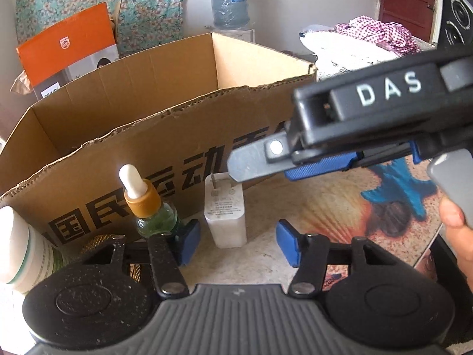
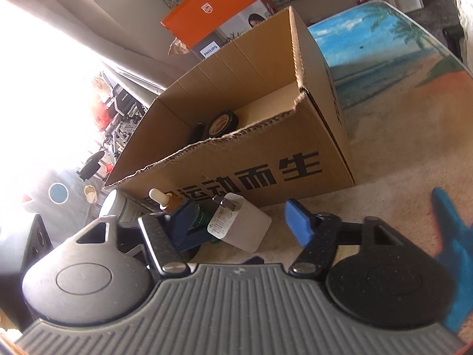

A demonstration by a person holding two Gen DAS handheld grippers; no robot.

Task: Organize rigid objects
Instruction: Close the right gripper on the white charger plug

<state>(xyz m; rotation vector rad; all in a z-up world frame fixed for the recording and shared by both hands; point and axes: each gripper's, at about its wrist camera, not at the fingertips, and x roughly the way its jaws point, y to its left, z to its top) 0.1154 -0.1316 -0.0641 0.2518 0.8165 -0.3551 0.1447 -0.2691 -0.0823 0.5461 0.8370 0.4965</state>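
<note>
A white plug adapter [image 1: 225,210] stands on the table in front of an open cardboard box [image 1: 165,136]. A green dropper bottle [image 1: 147,207] with an amber collar stands left of it. My left gripper [image 1: 236,244] is open, its blue pads on either side of the adapter, close but apart. My right gripper [image 2: 245,222] is open above the table; it hovers over the adapter [image 2: 241,226] and dropper bottle [image 2: 195,216]. The right gripper body [image 1: 369,112] shows in the left wrist view, above right. Round dark tins [image 2: 220,124] lie inside the box [image 2: 266,136].
A white-capped bottle [image 1: 20,251] stands at far left beside a gold ribbed item [image 1: 97,242]. An orange Philips box [image 1: 68,47] stands behind the cardboard box. The table carries a beach print [image 2: 399,68]. A speaker [image 1: 455,14] and piled cloth [image 1: 375,32] are at back right.
</note>
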